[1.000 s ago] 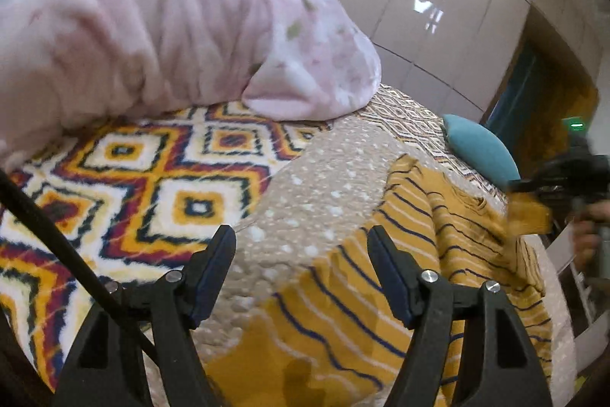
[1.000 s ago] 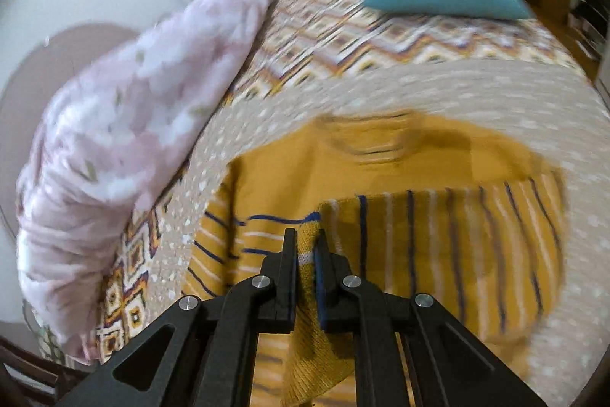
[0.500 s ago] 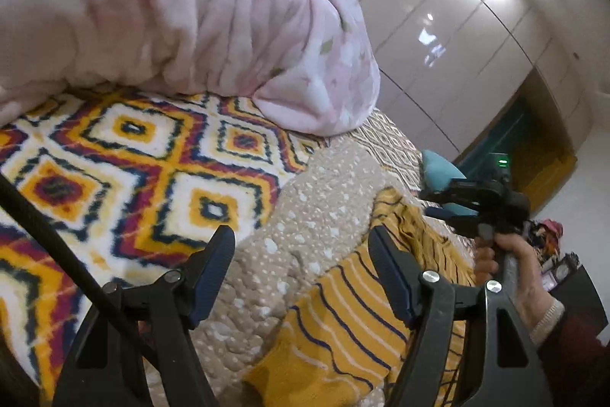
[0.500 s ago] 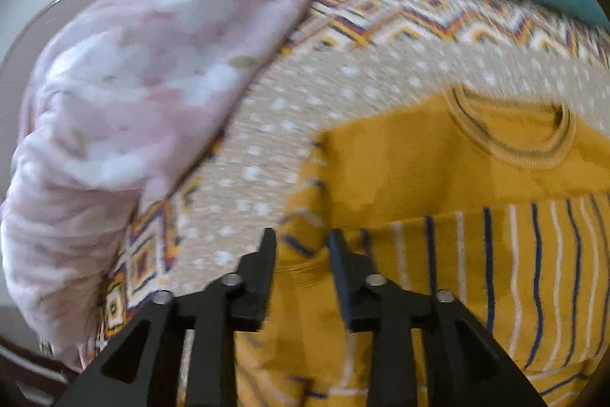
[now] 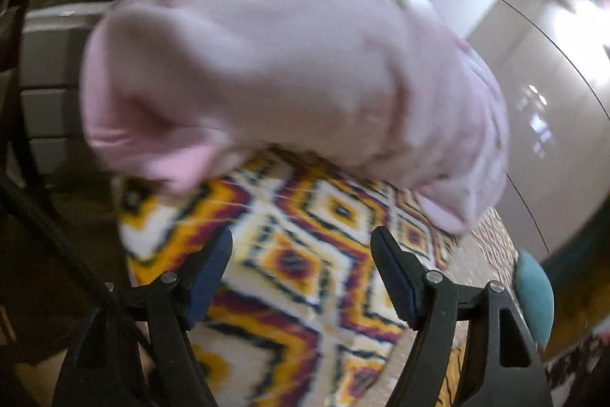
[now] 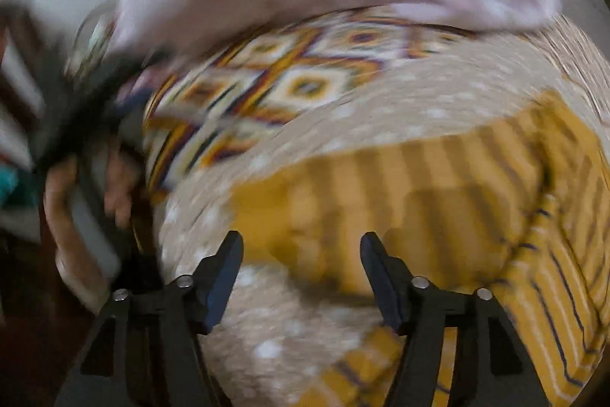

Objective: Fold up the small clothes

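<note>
Left claw (image 5: 301, 262) of mine gapes empty over the diamond-patterned blanket (image 5: 305, 254), pink quilt (image 5: 289, 63) beyond, no garment ahead, while my right claw (image 6: 301, 266), jaws just opened and empty, hangs nearer the striped mustard sweater (image 6: 438, 193), lying ahead and rightward, stretched crosswise.

One striped sweater (image 6: 438, 193), two tongs (image 6: 301, 267).

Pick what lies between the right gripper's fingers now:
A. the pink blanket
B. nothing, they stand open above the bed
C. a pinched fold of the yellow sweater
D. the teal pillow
B: the right gripper stands open, its jaws having just opened, with the striped yellow sweater lying loose on the bed beyond.
</note>
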`<state>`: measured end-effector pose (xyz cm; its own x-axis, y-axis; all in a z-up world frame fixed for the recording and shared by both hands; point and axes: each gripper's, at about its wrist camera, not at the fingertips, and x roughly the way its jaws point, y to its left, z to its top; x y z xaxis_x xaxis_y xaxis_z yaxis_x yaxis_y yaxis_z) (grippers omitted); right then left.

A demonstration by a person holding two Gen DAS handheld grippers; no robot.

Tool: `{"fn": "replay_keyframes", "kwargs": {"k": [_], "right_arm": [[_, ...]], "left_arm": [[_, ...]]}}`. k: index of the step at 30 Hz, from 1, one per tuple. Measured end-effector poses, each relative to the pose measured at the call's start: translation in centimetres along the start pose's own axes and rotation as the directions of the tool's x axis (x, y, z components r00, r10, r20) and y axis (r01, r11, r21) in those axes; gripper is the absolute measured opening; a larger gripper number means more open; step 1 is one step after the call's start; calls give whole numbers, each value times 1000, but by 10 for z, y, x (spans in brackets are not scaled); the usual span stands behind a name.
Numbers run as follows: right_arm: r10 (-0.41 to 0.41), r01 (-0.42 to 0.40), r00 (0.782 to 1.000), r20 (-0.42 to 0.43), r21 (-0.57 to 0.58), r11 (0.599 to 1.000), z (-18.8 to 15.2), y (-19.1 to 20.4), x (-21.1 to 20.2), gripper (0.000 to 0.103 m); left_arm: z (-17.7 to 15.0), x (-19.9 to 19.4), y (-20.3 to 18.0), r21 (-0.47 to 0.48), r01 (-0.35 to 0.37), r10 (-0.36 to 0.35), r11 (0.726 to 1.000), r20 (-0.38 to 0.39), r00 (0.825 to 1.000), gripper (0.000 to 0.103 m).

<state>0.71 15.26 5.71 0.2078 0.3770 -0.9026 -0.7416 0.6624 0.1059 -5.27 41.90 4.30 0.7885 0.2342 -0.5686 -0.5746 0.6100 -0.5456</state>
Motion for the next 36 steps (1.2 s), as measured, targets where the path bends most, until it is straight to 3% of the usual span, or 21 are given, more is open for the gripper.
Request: {"fn": "replay_keyframes", "kwargs": {"k": [4,6,7,8,14,18,21,23,27,29,32,36], "right_arm": [[-129,125,991,-18,-132,983,-5,29,29,69],[-137,132,990,-41,-99,986,1,24,37,36],[-131,129,991,-36,-55,990,8,20,36,32],[-134,133,991,-25,-39,990,13,19,35,13],[-85,72,978,188,74,995,100,12,-31,11],[-29,-15,920,392,108,994,150,9,-115,10],[-84,0,879,470,176,984,159,-18,-161,10],[-132,10,867,481,248,969,153,-47,-179,10],[-293,83,861,415,453,888,106,-145,-200,9],[-387,154,853,350,539,828,76,-189,-204,7],[-498,240,840,213,677,695,11,-263,-205,4],[-574,302,819,19,837,457,-87,-353,-200,1]], "left_arm": [[2,0,16,-16,-21,21,1000,3,1000,74],[0,-2,15,2,-28,28,1000,7,1000,74],[0,-2,14,9,-35,35,999,13,999,74],[1,-2,14,11,-43,43,999,19,999,74],[1,0,16,4,-58,58,998,21,998,74],[-2,3,6,26,-49,48,998,11,999,74],[-8,5,-9,63,-29,28,998,4,1000,74],[-12,5,-21,91,-4,5,996,-4,1000,74],[-24,6,-46,151,44,-39,988,-30,999,74],[-31,7,-59,181,69,-62,981,-47,997,74],[-44,8,-80,231,112,-98,967,-73,993,74],[-66,8,-110,308,168,-140,936,-112,984,74]]}}
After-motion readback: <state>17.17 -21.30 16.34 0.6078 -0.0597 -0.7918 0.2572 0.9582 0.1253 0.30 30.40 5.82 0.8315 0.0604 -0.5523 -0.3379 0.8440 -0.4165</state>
